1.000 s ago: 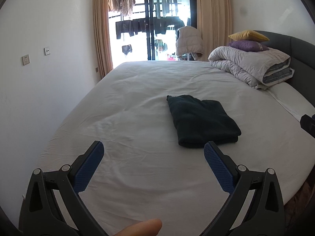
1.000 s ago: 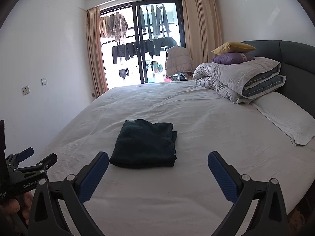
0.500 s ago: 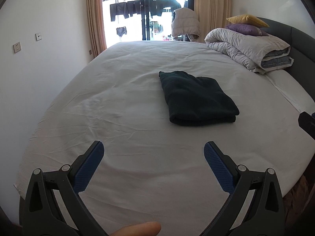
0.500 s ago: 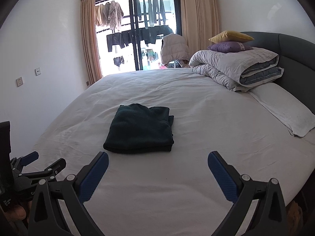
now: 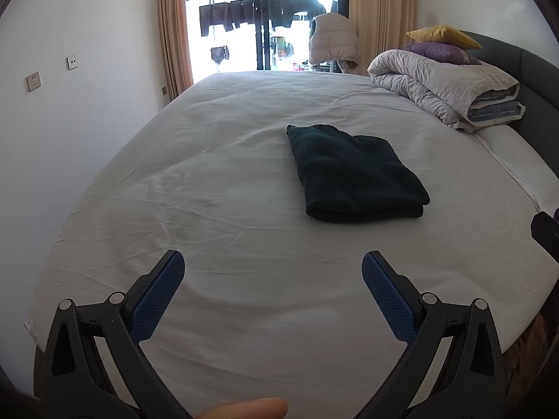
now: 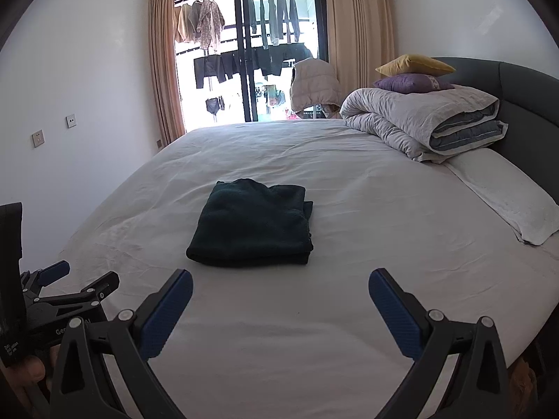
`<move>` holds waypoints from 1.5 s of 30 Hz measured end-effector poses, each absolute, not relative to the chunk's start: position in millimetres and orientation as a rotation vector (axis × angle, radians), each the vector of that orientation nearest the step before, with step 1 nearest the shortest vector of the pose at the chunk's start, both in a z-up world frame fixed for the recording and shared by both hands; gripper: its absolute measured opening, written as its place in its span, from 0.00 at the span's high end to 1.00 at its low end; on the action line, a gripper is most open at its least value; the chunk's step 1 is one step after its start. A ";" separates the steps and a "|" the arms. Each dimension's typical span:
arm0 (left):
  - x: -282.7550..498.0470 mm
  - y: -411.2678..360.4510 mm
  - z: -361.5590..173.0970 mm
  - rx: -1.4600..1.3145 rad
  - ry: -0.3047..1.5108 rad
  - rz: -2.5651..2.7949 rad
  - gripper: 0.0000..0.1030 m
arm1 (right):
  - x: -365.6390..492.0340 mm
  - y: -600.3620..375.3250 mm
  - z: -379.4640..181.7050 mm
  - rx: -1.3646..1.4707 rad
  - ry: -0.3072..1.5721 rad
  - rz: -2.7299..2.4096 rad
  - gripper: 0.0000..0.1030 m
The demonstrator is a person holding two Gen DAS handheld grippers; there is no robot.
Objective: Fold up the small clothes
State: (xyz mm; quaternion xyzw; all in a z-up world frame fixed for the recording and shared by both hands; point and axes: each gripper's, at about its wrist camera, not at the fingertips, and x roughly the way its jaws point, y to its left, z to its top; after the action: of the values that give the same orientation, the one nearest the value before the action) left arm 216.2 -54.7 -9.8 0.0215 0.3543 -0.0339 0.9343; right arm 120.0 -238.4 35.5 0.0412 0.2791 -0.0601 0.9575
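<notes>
- Here, my left gripper [image 5: 272,265] has its two black arms with blue pads spread wide apart, and nothing is between them.
- My right gripper [image 6: 280,282] is spread wide too, and it holds nothing.
- Both tools hang over the near edge of the big bed with the white sheet [image 6: 349,331], not touching it.
- The dark green folded cloth [image 6: 251,223] lies flat on the sheet, straight ahead of my right tool and a bit to its left side.
- From my left tool, the same folded cloth [image 5: 353,171] sits ahead and to the right, well apart from the pads.
- The cloth is a neat square stack, with its thick folded edge facing my tools.
- I see my left tool low on the left side of the right camera view [image 6: 70,286], just beside my right tool.
- A fingertip [image 5: 244,409] of the person shows at the bottom of the left camera view.
- Far ahead and to the right, a grey rolled quilt [image 6: 419,122] rests on the bed by the dark headboard [image 6: 524,94].
- A purple cushion [image 6: 412,83] lies on the quilt, and a yellow cushion [image 6: 415,64] lies on top of that.
- A white pillow [image 6: 506,192] lies flat on the right, just below the quilt.
- Straight ahead, past the bed, is a glass door [image 6: 251,70] with clothes hanging outside.
</notes>
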 end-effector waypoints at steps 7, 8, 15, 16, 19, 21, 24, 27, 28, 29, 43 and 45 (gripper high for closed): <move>216.6 -55.5 -10.4 0.041 0.727 -0.066 0.00 | 119.6 -236.9 34.0 0.077 0.569 -0.118 0.00; 216.7 -55.6 -10.6 0.040 0.728 -0.066 0.00 | 119.3 -236.8 33.6 0.075 0.570 -0.118 0.00; 216.9 -55.2 -11.6 0.038 0.728 -0.066 0.00 | 119.1 -236.3 33.2 0.070 0.572 -0.116 0.00; 216.6 -55.3 -11.1 0.039 0.727 -0.065 0.00 | 118.7 -236.2 33.0 0.070 0.572 -0.115 0.00; 216.6 -55.3 -11.2 0.039 0.727 -0.065 0.00 | 119.7 -236.3 33.1 0.070 0.574 -0.114 0.00; 216.9 -55.3 -11.4 0.039 0.728 -0.066 0.00 | 120.0 -236.3 32.9 0.068 0.575 -0.113 0.00; 217.0 -55.3 -11.5 0.041 0.727 -0.065 0.00 | 120.4 -235.5 32.9 0.068 0.577 -0.112 0.00; 216.7 -55.4 -11.4 0.040 0.727 -0.065 0.00 | 120.2 -235.9 32.5 0.068 0.578 -0.111 0.00; 217.0 -55.3 -11.6 0.040 0.728 -0.064 0.00 | 120.2 -235.9 32.4 0.068 0.578 -0.111 0.00; 217.0 -55.2 -11.5 0.039 0.728 -0.065 0.00 | 120.1 -235.8 32.4 0.068 0.578 -0.110 0.00; 217.3 -54.4 -12.7 0.042 0.728 -0.065 0.00 | 118.8 -235.1 29.0 0.065 0.583 -0.106 0.00; 217.6 -53.8 -13.2 0.041 0.729 -0.065 0.00 | 118.9 -234.3 27.9 0.065 0.585 -0.105 0.00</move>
State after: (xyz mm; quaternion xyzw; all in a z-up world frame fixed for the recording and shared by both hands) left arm 217.6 -53.8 -13.2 0.0200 0.3562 -0.0315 0.9336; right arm 118.9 -234.3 27.9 0.0320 0.2882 -0.0520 0.9556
